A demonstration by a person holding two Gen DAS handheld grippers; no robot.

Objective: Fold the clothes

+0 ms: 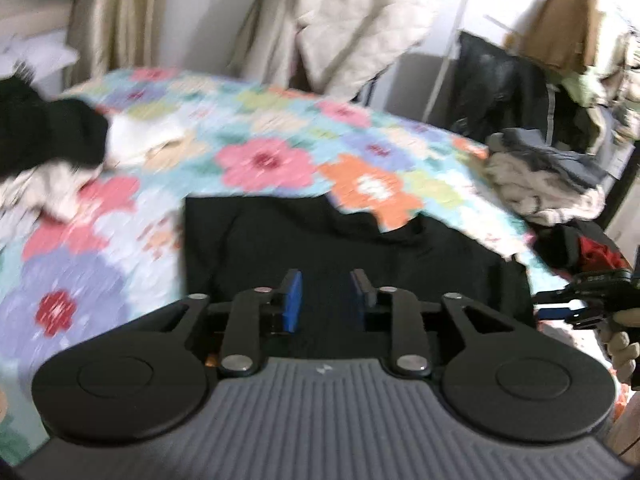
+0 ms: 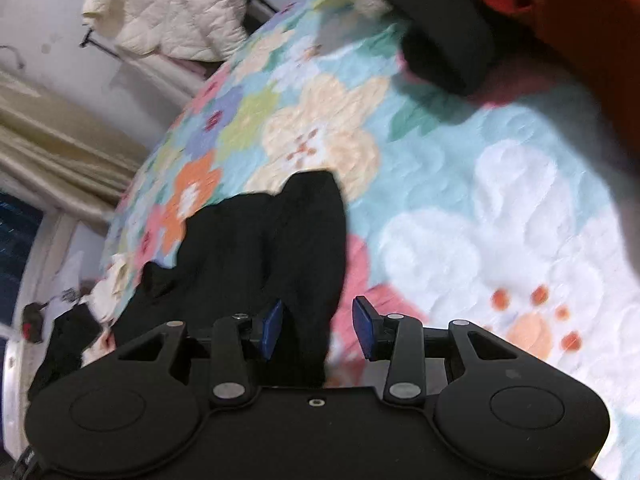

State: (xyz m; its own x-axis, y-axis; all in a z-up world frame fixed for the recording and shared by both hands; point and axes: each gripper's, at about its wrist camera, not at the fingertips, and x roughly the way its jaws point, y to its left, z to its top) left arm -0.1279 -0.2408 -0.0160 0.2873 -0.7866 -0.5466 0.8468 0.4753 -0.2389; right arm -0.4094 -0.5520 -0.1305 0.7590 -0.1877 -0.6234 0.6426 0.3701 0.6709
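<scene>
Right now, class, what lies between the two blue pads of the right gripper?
In the right wrist view, a strip of the black garment runs between the open right gripper pads, with floral bedspread showing beside it.

The bedspread [image 1: 280, 152] is light blue with big flowers in pink, orange, cream, lilac, green and white. On it lies a plain black garment [image 1: 340, 248]; far off hangs a cream quilted jacket [image 1: 352, 20]. Both grippers are black with blue pads [image 1: 292, 300].
</scene>
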